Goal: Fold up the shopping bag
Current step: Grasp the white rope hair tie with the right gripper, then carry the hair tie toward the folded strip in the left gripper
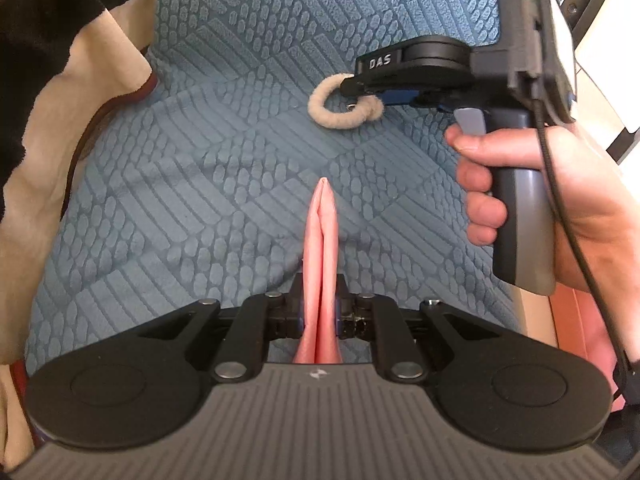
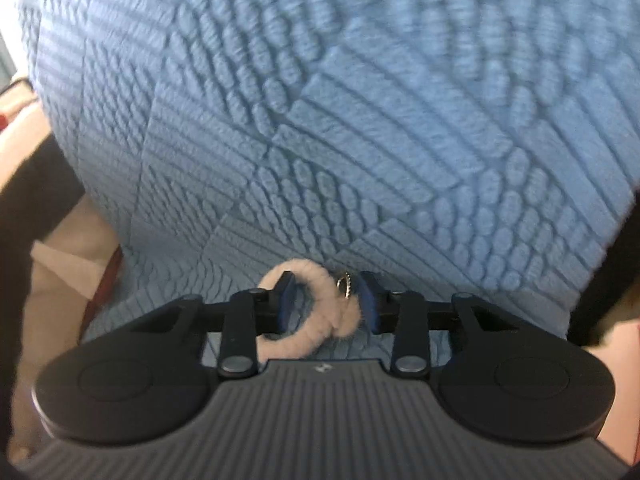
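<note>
left hand-held gripper point(image 1: 320, 312) pinching folded pink bag point(image 1: 321, 248), right hand-held gripper point(image 2: 326, 300) parted around fuzzy cream ring point(image 2: 304, 312), quilted blue cover point(image 1: 240, 140)

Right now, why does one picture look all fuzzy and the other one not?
Right wrist view: motion blur smears the blue blanket, worst near the top. Left wrist view: sharp, so the blanket's bumps and pink bag show clearly. Both bulge from the fisheye lens.

Fuzzy ring point(image 2: 304, 312) btwn right tool point(image 2: 326, 300) fingers

The pink bag point(image 1: 321, 264) runs hidden beneath the left tongs point(image 1: 320, 312); the blanket point(image 2: 500, 40) blurs.
</note>
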The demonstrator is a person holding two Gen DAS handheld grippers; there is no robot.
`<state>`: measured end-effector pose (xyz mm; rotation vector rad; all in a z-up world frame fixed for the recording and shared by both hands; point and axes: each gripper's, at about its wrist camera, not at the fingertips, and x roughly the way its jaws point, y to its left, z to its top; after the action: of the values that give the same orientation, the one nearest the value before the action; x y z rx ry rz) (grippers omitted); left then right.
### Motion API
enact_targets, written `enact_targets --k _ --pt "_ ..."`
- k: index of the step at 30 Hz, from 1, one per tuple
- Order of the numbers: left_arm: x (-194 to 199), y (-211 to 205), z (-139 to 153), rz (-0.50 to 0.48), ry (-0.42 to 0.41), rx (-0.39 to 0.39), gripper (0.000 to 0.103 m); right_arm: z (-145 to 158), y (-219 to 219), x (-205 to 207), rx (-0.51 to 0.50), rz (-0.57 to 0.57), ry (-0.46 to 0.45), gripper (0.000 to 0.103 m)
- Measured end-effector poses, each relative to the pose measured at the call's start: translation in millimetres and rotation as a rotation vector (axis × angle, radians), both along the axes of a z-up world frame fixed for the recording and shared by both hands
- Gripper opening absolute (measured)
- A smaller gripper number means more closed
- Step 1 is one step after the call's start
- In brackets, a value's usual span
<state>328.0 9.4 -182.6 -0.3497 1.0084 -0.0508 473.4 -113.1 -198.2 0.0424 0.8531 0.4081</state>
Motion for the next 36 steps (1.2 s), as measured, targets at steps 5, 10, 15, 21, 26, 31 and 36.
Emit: enact_targets --k 5,10,15,21,26,31,36 --pt "-1.3 -1.1 0.3 0.0 0.0 0.0 0.015 0.7 6.5 2.1 -0.062 0.013 -0.015 0.013" --pt "-3.0 -1.7 1.6 0.003 -0.005 -0.001 0.015 21.3 4.9 -6.7 -0.022 -0.007 -0.032 0.012" --pt "-3.4 -2.0 5.7 -0.002 -0.022 -0.003 0.015 41.0 -2.7 -24.7 0.006 -0.045 -0.014 0.012" --pt "-6.8 -10.7 5.3 -0.027 -0.011 0.019 0.015 65.2 -17.9 -63.5 0.055 -0.062 0.024 0.012" --pt "-12.7 -19.6 5.8 -0.05 -0.013 0.033 0.015 83.5 -30.7 -98.1 0.117 -0.067 0.042 0.012" --pt "-24.7 -36.5 12.5 -0.119 -0.035 0.074 0.015 88.3 -47.4 -144.6 0.159 -0.102 0.052 0.012" --pt "-33.8 -50.8 15.4 -0.179 -0.06 0.128 0.015 84.5 -67.5 -173.8 0.212 -0.168 0.067 0.012"
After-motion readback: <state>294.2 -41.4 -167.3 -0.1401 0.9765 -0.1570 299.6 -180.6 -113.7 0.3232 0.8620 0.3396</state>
